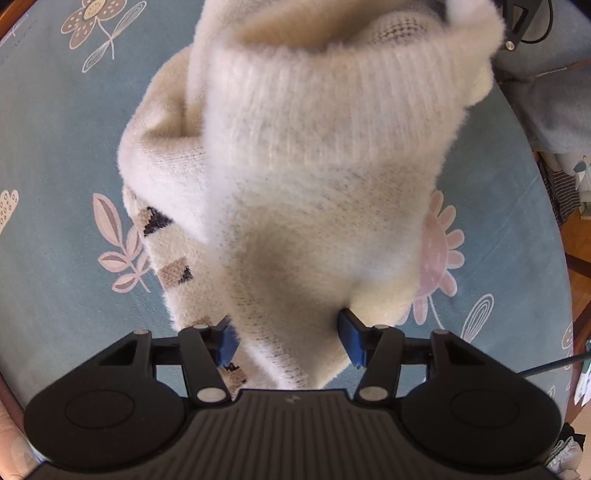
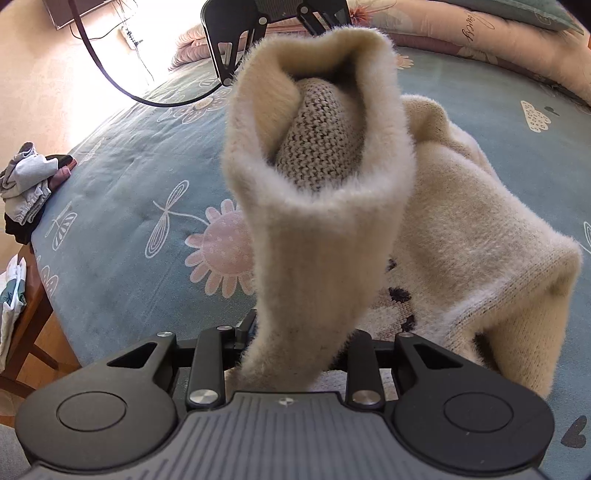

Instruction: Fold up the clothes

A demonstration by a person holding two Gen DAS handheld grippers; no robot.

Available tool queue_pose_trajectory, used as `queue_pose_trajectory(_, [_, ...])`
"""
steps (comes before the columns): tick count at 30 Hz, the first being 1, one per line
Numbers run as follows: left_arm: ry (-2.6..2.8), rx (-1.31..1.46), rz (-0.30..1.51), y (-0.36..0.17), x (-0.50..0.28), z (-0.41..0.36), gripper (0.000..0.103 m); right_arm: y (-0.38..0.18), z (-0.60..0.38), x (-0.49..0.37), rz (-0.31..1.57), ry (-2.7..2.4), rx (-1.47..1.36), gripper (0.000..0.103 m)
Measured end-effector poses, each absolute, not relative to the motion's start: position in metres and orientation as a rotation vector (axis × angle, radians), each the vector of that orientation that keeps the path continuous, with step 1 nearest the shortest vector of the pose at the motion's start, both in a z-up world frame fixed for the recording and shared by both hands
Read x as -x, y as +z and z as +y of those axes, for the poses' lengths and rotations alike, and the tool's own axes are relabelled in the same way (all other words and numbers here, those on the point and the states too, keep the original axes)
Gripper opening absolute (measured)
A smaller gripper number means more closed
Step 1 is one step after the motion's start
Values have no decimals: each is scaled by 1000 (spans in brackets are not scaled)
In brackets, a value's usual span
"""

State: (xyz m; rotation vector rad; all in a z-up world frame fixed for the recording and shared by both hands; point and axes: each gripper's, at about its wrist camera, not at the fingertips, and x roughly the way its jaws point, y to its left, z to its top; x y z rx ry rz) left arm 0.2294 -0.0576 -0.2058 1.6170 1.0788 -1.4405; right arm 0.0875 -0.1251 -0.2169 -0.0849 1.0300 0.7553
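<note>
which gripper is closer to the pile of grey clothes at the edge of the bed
Right. The grey clothes pile lies to the left of the right gripper across the blue sheet. The left gripper holds the cream sweater further away.

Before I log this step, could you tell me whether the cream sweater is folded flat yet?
Not yet. The cream sweater is bunched, part lifted between the left gripper and right gripper, the rest rumpled on the bedsheet.
</note>
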Motion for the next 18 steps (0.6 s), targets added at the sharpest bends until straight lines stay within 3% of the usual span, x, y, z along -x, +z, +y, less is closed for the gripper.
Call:
queue_pose_trajectory(3, [-1410,-1541,1088,-205,-218,-50,11,-219,-127,-90,1041,764,52,35])
queue_pose_trajectory(7, [-1342,-1406,1105,-195,-199,-33,9,-223,-124,-93,1058,765,31,35])
queue_pose_trajectory(11, [-1298,-1266,1200,-191,-168,-7,9,-221,-120,-94,1086,769,39,28])
queue_pose_trajectory(18, [-1348,-1033,1329,-199,-75,19,9,-216,-122,-90,1159,786,82,25])
